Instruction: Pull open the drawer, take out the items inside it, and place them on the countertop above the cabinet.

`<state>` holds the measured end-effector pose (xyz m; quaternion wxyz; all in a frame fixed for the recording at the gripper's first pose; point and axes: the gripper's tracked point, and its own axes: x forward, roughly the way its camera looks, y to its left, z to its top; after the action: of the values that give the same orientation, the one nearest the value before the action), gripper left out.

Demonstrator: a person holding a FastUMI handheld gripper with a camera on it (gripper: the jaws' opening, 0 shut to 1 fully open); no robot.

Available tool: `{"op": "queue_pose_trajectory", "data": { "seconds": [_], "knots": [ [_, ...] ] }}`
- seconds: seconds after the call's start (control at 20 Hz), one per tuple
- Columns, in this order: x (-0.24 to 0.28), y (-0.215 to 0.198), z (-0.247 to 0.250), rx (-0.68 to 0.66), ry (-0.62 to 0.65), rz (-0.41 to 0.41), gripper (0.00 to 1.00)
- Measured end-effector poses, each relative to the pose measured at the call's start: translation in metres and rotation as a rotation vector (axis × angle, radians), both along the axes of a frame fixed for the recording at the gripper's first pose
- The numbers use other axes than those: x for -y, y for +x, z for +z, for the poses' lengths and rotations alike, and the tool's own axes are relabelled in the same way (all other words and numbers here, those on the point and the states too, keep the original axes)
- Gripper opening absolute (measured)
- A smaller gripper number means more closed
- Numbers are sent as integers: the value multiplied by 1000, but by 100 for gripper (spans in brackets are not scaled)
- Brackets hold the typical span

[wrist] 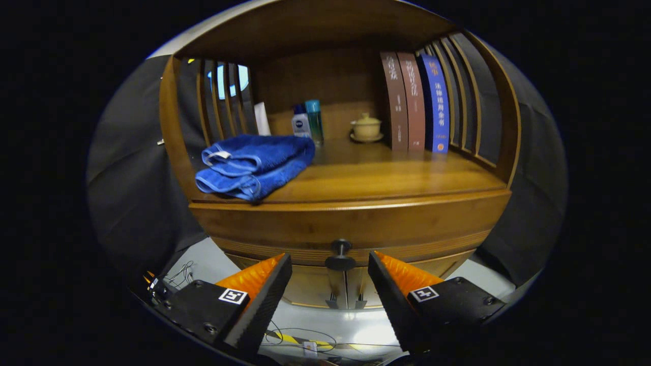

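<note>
A wooden cabinet stands ahead of me with its drawer front (351, 226) shut flush under the countertop (386, 178). A dark round knob (341, 254) sticks out of the drawer's middle. My gripper (330, 264) is open, its two fingers standing either side of the knob and a little short of it, touching nothing. A folded blue towel (254, 163) lies on the left of the countertop. What is inside the drawer is hidden.
At the back of the countertop stand a white tube (262, 118), two small bottles (307, 122), a lidded teacup on a saucer (366, 128) and three upright books (417, 101). Slatted side walls (224, 99) and a top board enclose the shelf. Cables (305, 338) lie on the pale floor below.
</note>
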<state>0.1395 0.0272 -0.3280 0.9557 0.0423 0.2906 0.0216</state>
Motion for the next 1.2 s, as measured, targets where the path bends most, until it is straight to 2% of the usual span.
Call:
{"op": "queue_pose_trajectory", "data": {
  "seconds": [0.25,0.35,0.6,0.7,0.95,1.2],
  "knots": [
    [6,21,-30,-40,-24,-20,100],
    [7,27,-37,-53,-31,-20,96],
    [12,32,-46,-77,-48,-28,44],
    [11,31,-47,-91,-60,-24,34],
    [12,18,-44,-96,-59,-27,34],
    [11,-20,-40,-124,-45,-31,34]
  ]
}}
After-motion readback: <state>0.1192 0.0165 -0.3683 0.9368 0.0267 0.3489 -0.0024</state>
